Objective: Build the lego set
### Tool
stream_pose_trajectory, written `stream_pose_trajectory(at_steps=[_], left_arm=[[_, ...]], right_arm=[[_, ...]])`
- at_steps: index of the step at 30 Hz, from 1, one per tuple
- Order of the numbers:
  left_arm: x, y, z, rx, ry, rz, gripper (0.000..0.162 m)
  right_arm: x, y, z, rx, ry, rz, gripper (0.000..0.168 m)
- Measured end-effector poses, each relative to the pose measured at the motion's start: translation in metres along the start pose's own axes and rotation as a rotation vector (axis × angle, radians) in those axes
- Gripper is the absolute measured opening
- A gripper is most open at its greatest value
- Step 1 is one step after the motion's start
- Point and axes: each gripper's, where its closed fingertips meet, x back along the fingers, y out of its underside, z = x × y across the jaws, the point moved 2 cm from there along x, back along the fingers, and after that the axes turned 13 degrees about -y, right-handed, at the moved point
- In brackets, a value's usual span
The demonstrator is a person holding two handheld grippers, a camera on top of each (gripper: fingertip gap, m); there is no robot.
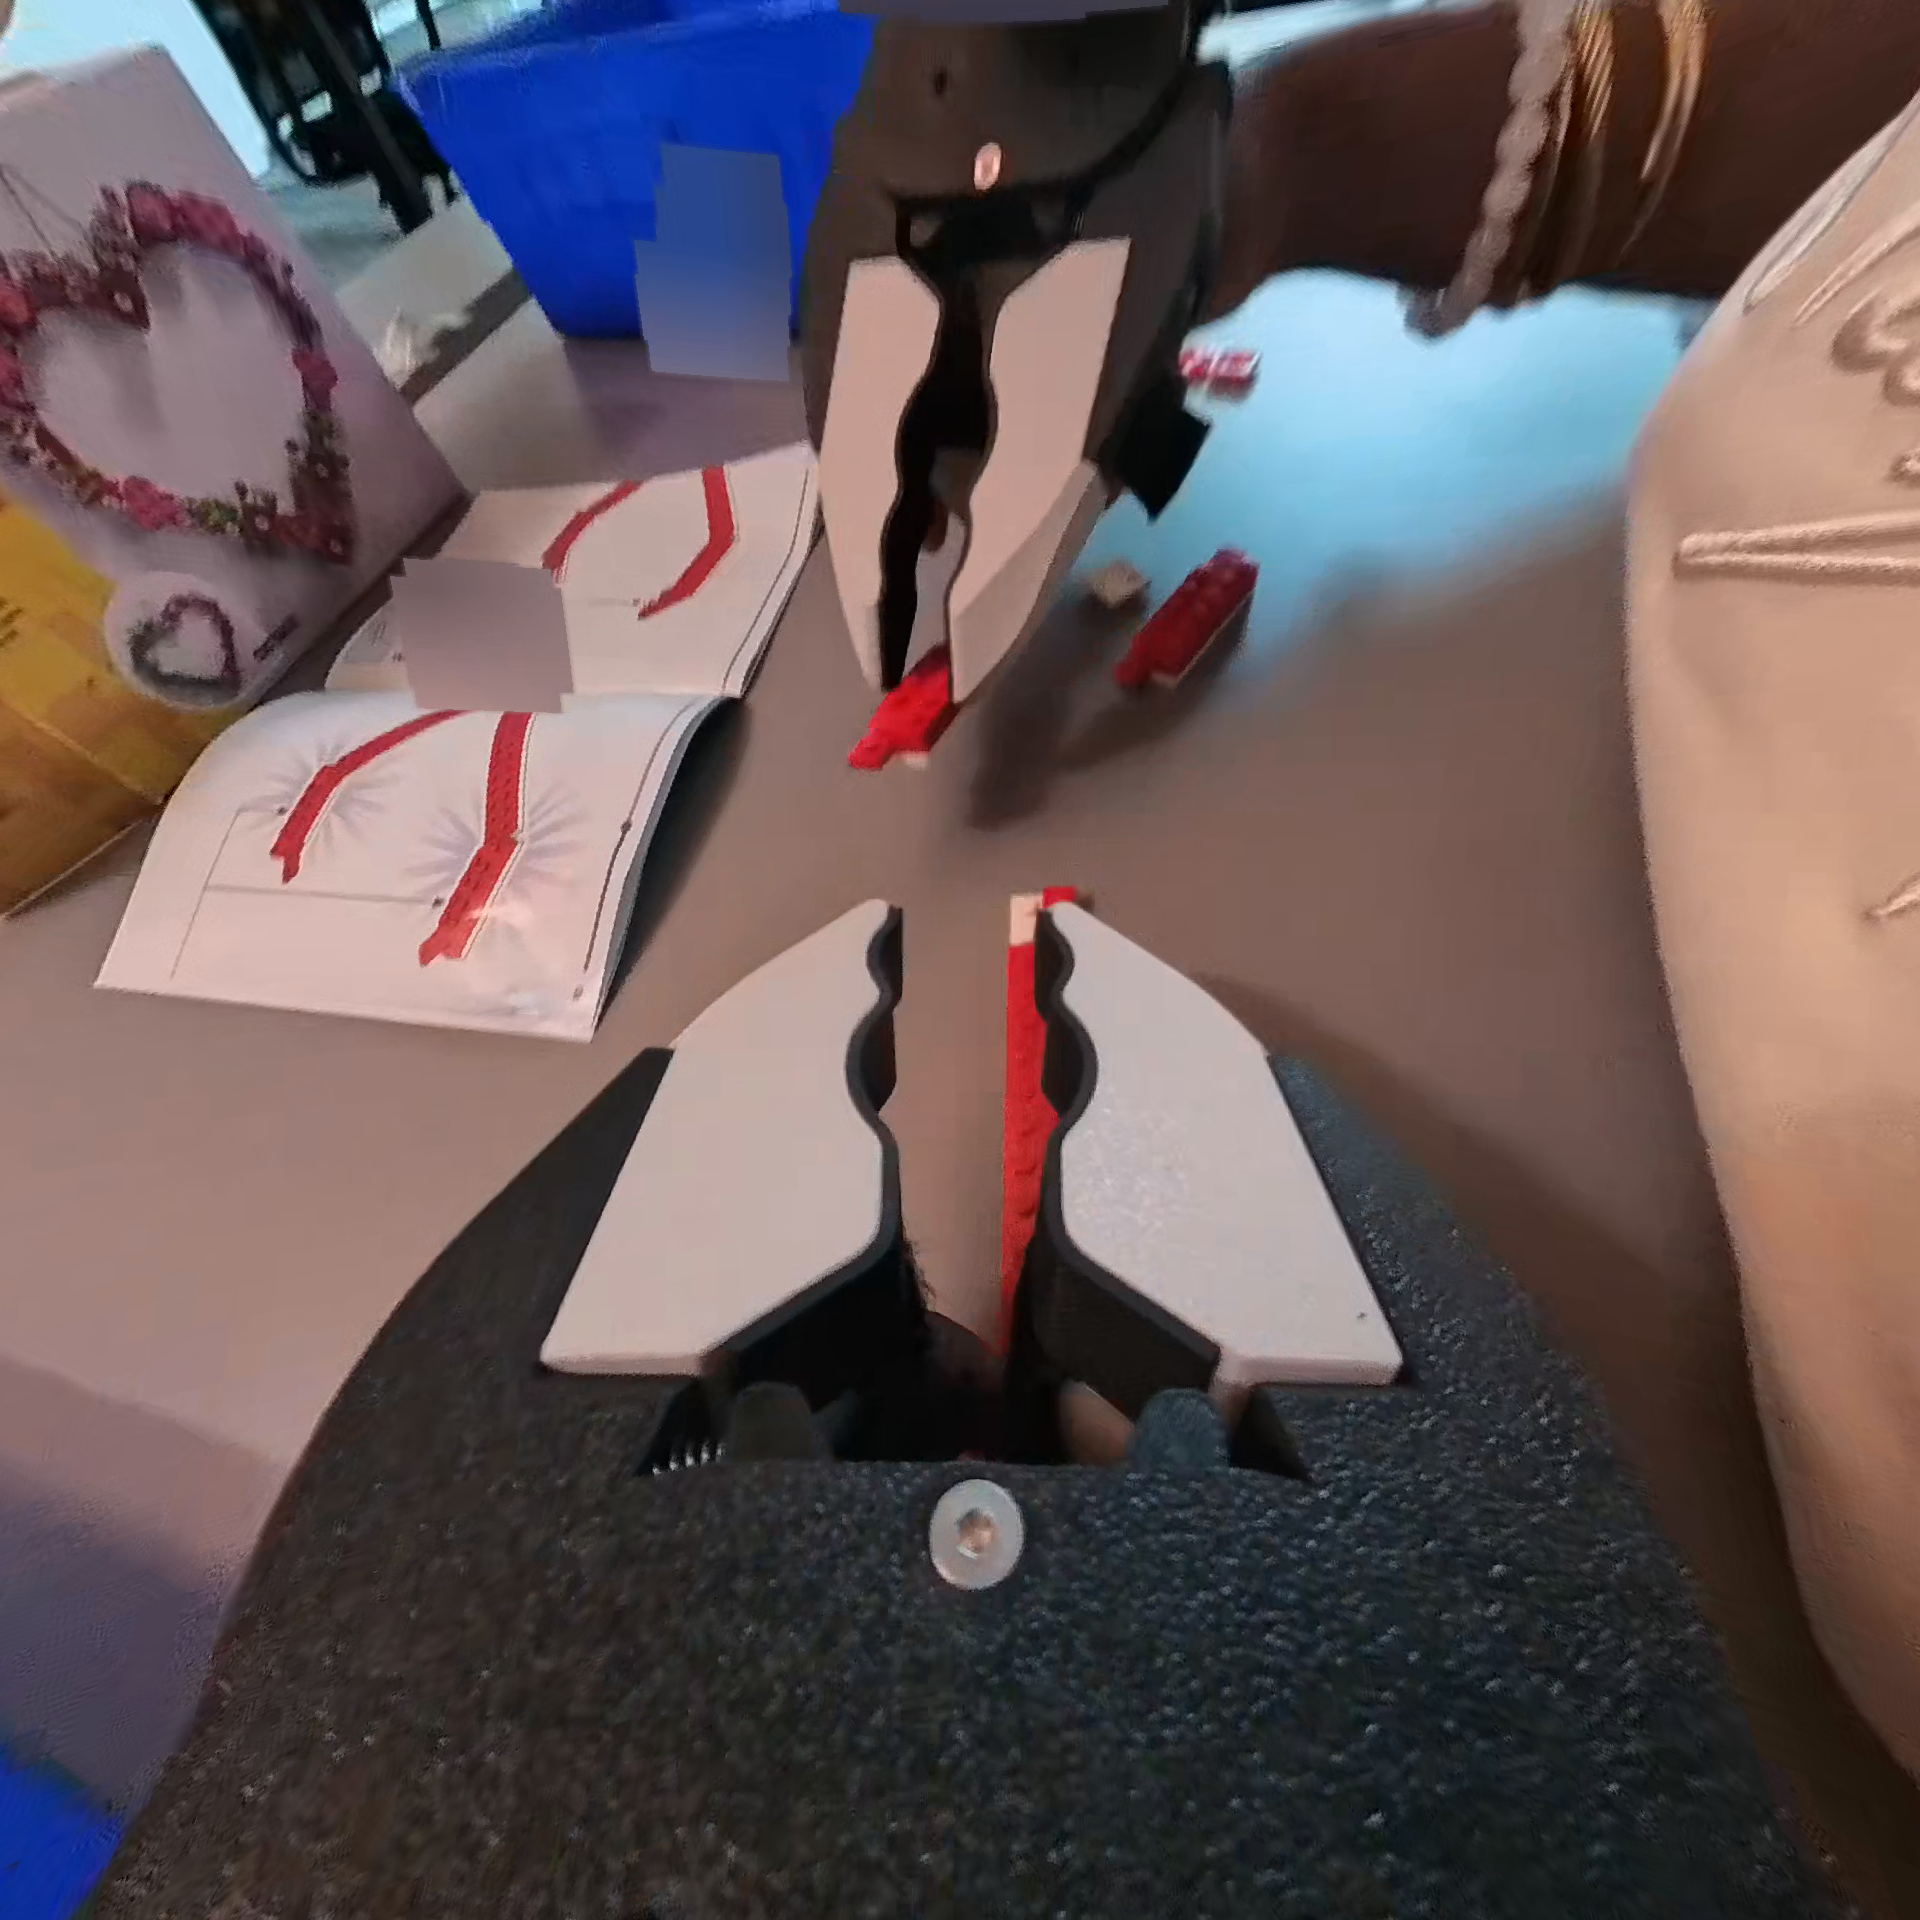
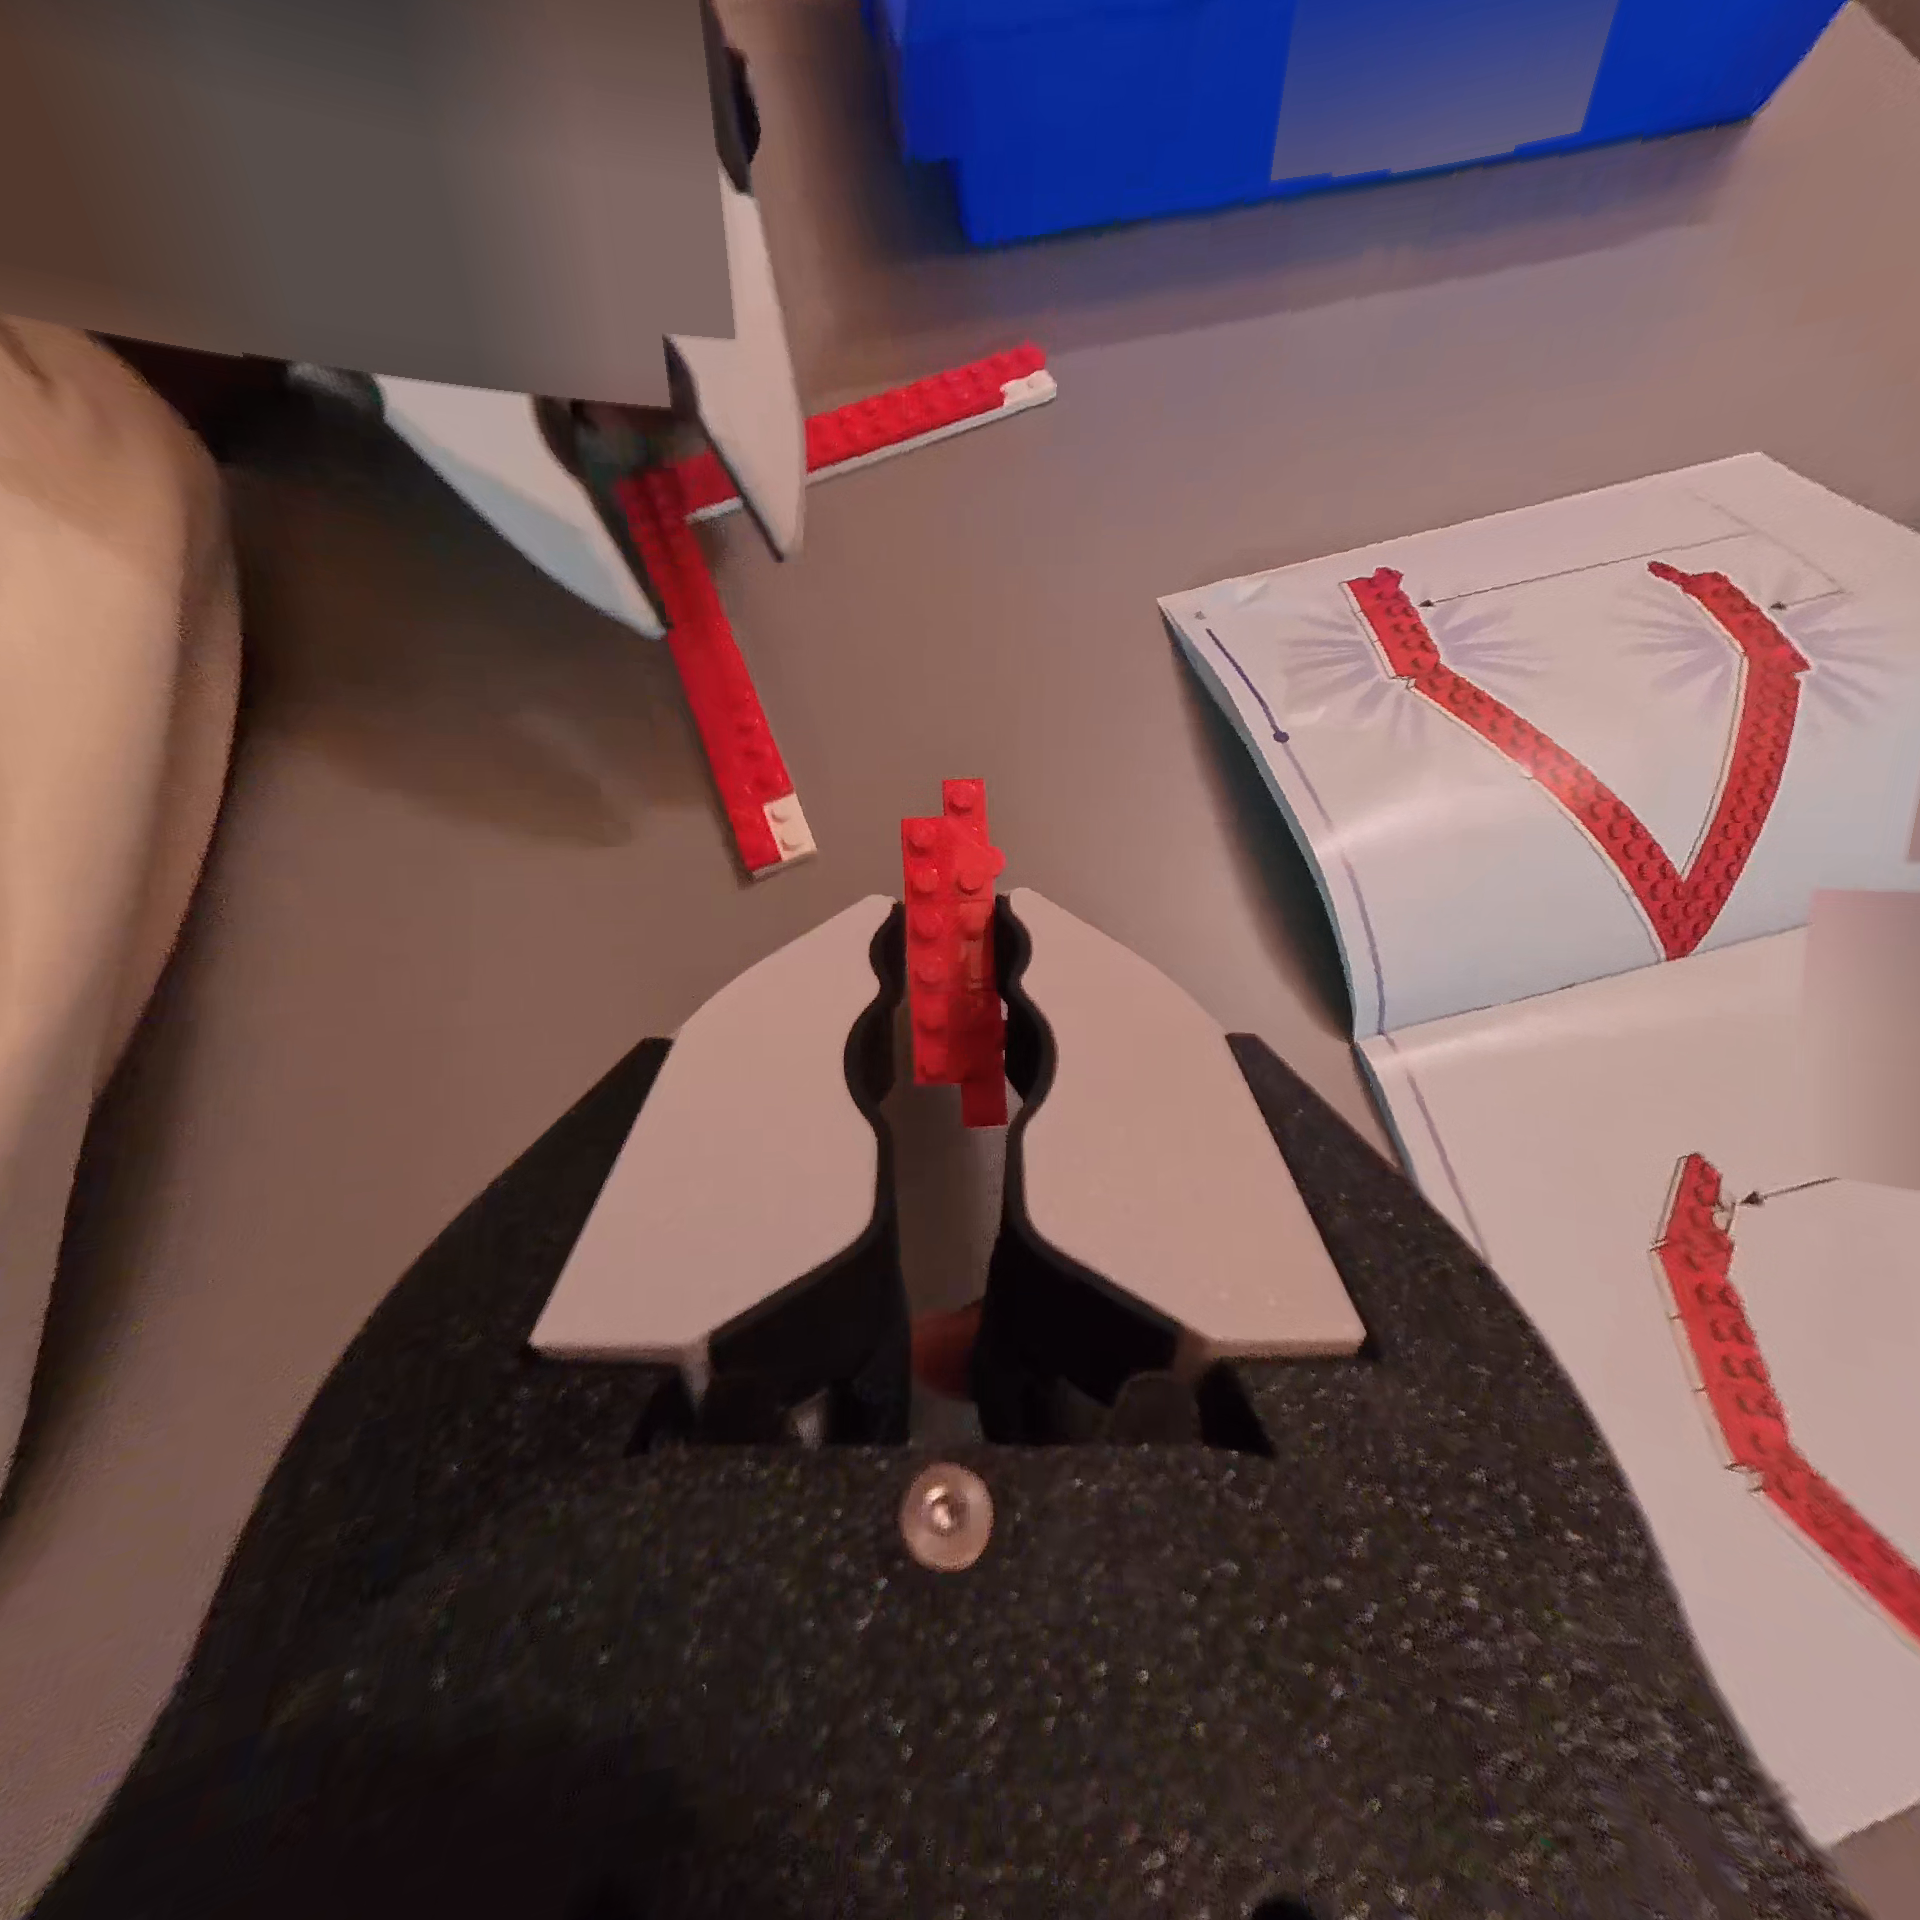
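Note:
My left gripper is open low over the grey table. A long red Lego strip with a white end plate lies between its fingers, close along the right one. In the right wrist view this strip joins a second red strip in a V, and the left gripper straddles the corner. My right gripper is shut on a short red stack of plates. In the left wrist view it points down, holding that red piece just above the table.
An open instruction booklet lies beside the work area. The set's box and a blue bin stand behind. A loose red piece, a small grey piece and a person's sleeve are to the right.

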Motion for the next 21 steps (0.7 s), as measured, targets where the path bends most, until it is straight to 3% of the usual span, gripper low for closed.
stream_pose_trajectory(at_steps=[4,8,13,21], left_arm=[[0.000,0.019,0.007,-0.076,0.027,-0.199,0.026],[-0.010,0.031,0.020,-0.134,0.062,-0.268,0.029],[-0.011,0.032,0.022,-0.149,0.097,-0.258,0.023],[-0.006,0.033,0.028,-0.203,0.266,-0.177,0.017]], right_arm=[[-0.002,0.001,-0.009,0.145,-0.100,-0.103,0.016],[-0.013,0.008,-0.023,0.260,-0.202,-0.226,0.016],[-0.025,0.014,-0.026,0.349,-0.207,-0.298,0.016],[-0.028,-0.001,-0.035,0.428,-0.313,-0.231,0.016]])
